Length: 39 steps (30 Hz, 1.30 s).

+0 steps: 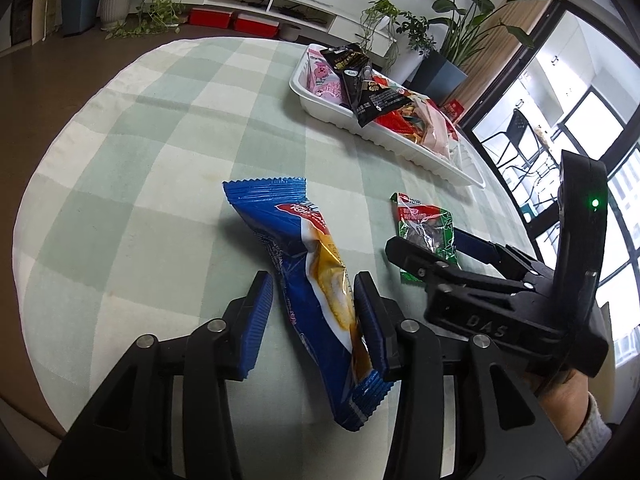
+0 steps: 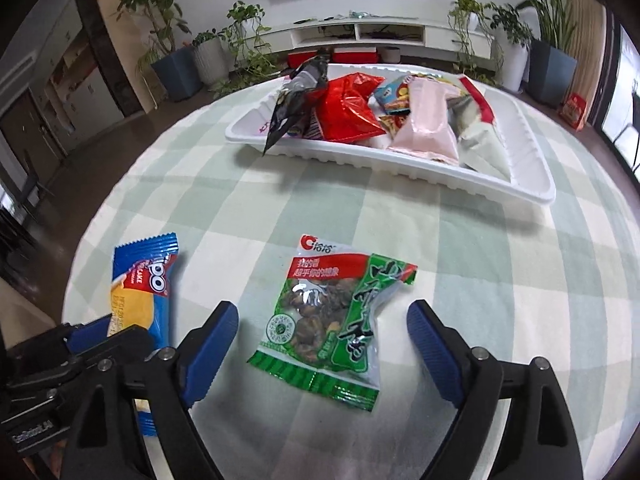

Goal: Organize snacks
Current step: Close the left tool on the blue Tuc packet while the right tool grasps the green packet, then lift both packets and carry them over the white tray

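Occlusion noted first: the near end of the blue snack pack [image 1: 296, 240] is covered by the left gripper [image 1: 312, 280] in the right wrist view, and only part of its print can be read. In the left wrist view the lower edge of the green snack pack [image 2: 328, 312] is hidden behind the right gripper [image 2: 323, 306]. Packs in the white tray [image 2: 532, 192] are piled over each other: a black pack [image 2: 296, 100], a red pack [image 2: 348, 108] and a pink pack [image 2: 428, 128] can be made out, the rest only partly. Small print on all wrappers is too blurred to be read. Of the person, only a hand [image 1: 568, 396] and a pale sleeve [image 1: 592, 436] are seen, cut off at the frame edge.

Both grippers are pointed steeply down at the checked tablecloth [image 1: 160, 160], side by side, the right one just beside the left. The blue snack pack is set between the left fingers; the right-hand pad is touching the wrapper, the other pad is close against it, and whether it is actually being squeezed cannot be told. The right jaws are spread wide and released, with the green snack pack lying flat on the cloth between them, touched by neither pad. Both loose packs are placed on the cloth near the grippers, well apart from the tray at the far side.
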Motion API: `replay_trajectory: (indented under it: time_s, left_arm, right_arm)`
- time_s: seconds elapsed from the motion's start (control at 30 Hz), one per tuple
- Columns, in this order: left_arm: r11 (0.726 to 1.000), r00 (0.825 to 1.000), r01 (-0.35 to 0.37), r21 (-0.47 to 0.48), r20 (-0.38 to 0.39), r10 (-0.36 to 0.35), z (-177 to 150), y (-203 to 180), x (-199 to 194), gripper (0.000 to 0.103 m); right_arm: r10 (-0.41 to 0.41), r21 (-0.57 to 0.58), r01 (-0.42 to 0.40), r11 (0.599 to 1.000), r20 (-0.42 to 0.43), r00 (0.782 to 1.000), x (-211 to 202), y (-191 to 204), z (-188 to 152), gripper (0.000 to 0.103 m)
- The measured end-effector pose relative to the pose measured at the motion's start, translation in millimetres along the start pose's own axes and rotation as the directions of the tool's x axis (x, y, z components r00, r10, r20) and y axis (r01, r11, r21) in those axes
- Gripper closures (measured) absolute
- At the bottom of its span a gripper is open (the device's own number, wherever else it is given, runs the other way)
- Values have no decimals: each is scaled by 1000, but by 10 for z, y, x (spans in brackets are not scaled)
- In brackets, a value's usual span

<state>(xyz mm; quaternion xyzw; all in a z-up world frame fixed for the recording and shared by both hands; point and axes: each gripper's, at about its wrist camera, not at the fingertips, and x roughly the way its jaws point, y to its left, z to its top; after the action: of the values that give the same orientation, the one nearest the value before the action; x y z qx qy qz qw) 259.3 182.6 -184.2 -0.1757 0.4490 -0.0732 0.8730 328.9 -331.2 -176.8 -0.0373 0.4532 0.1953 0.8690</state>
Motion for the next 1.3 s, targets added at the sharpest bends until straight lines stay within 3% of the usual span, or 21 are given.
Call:
replay_trajectory:
  time_s: [0.1, 0.27, 0.37, 0.8, 1.3]
  left_arm:
    - [1000, 1000, -10, 15, 2, 10, 2, -21, 16, 61]
    - [998, 999, -34, 45, 17, 33, -11, -69, 35, 61]
    - [999, 1000, -20, 49, 22, 19, -16, -62, 43, 67]
    - [1000, 999, 15, 24, 28, -16, -17, -86, -18, 73]
    - [997, 995, 68, 37, 76, -70, 131, -260, -280, 73]
  right_arm:
    - [-53, -57, 55, 997, 27, 998, 3, 31, -44, 27]
    - [-43, -57, 46, 997, 48, 998, -49, -55, -70, 53]
    - [-26, -50, 28, 998, 49, 998, -86, -125, -86, 58]
    - [125, 73, -128, 989, 43, 991, -331, -459, -216, 63]
    - [238, 190, -260, 947, 132, 962, -851, -811, -130, 63]
